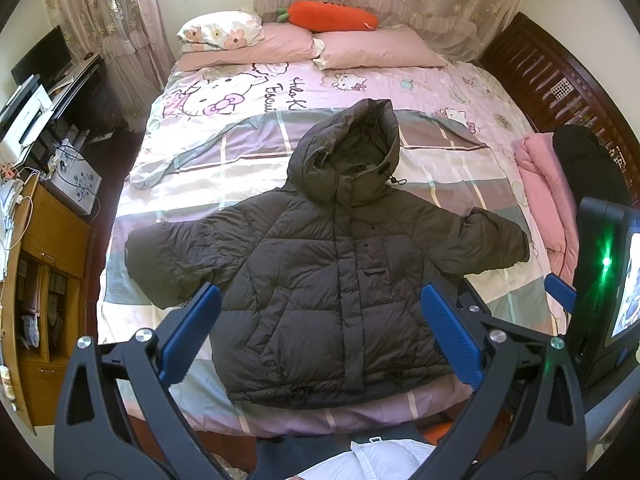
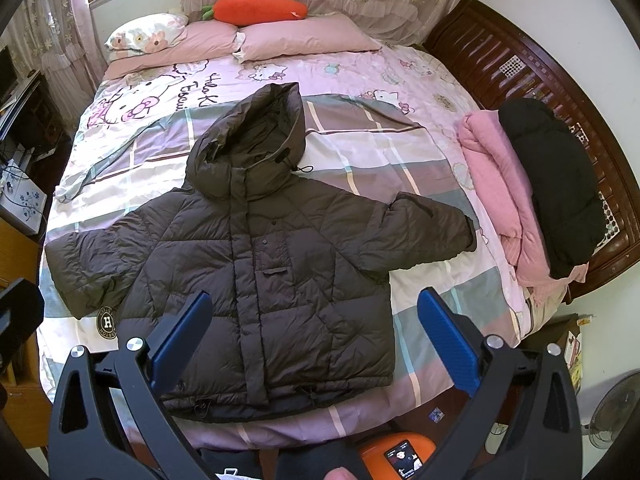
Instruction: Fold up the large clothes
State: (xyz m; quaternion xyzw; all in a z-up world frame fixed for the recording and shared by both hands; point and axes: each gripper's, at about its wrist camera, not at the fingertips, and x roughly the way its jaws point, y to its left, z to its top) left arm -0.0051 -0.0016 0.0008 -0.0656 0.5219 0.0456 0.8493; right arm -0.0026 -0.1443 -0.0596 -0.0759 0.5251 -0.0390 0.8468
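Observation:
A dark grey hooded puffer jacket [image 1: 320,280] lies flat, front up, on the bed, sleeves spread to both sides and hood pointing to the pillows; it also shows in the right wrist view [image 2: 260,280]. My left gripper [image 1: 320,324] is open and empty, held above the jacket's lower half near the bed's foot. My right gripper [image 2: 316,332] is open and empty, above the jacket's lower right part. The right gripper's body shows at the right edge of the left wrist view [image 1: 600,280].
The bed [image 2: 440,280] has a pink checked cover. Pillows [image 2: 304,38] and a carrot plush [image 2: 256,10] lie at its head. A folded pink garment [image 2: 504,184] and a black one [image 2: 556,184] lie at the bed's right edge by the wooden frame [image 2: 520,60]. A cabinet [image 1: 44,280] stands left.

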